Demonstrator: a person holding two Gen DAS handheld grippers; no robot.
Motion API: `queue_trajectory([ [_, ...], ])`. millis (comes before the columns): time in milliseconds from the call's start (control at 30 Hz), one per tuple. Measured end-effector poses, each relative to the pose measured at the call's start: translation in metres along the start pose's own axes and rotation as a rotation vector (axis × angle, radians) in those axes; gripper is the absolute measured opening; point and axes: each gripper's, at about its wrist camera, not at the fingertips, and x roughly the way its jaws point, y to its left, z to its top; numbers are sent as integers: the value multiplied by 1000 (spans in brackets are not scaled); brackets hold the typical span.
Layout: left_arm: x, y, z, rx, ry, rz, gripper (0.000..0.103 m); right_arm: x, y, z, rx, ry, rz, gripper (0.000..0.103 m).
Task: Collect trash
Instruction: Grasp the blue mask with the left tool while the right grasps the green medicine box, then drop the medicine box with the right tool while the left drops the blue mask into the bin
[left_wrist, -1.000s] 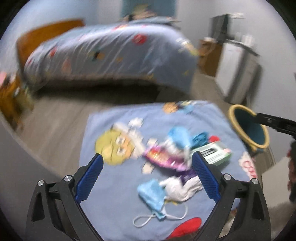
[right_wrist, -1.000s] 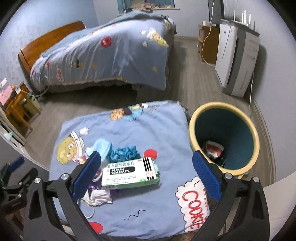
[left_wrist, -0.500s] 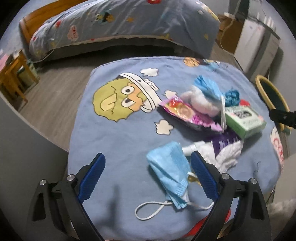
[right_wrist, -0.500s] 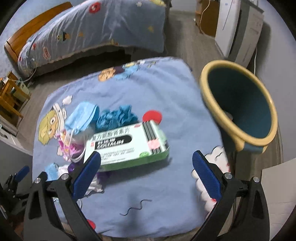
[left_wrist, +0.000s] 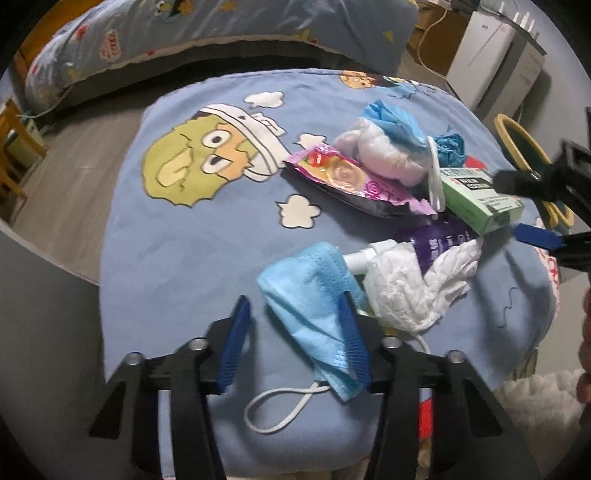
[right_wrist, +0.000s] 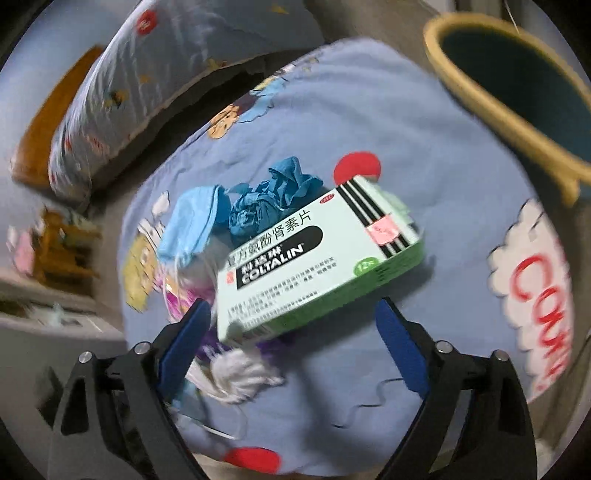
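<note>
Near the cloth-covered tabletop's (left_wrist: 192, 236) front edge, the left gripper (left_wrist: 295, 332), spread, straddles the blue face mask (left_wrist: 306, 295), while the right gripper (right_wrist: 291, 332), also spread, brackets the green medicine box (right_wrist: 317, 258) lying crosswise.

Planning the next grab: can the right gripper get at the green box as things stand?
Probably yes. The right gripper is open, its fingers either side of the near end of the green box, which lies on top of the other trash with nothing over it.
</note>
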Motion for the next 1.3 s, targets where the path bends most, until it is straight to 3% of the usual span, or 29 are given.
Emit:
queue_trajectory([
  [67, 0, -3, 0, 25, -2, -6, 33, 2, -11, 4, 87, 4, 22, 62],
  [100, -2, -4, 1, 38, -9, -2, 27, 2, -16, 6, 112, 1, 26, 46],
  [133, -3, -5, 1, 47, -14, -9, 23, -2, -19, 8, 135, -14, 38, 40],
  [267, -11, -7, 4, 70, -50, 4, 10, -24, -17, 15, 112, -93, 39, 28],
  [433, -37, -8, 11, 77, -139, 18, 10, -56, -6, 16, 47, -169, -8, 20],
  [733, -111, -22, 30, 113, -349, 9, 10, -152, 32, 40, -229, -266, -66, 18],
  [900, -150, -54, 44, 195, -468, -32, 10, -203, 36, 51, -379, -388, -122, 18],
  [1000, -155, -78, 52, 251, -500, -35, 10, -218, 20, 58, -365, -431, -97, 18],
  [1300, -132, -164, 78, 360, -464, -143, 10, -233, -42, 96, -304, -480, -198, 18],
])
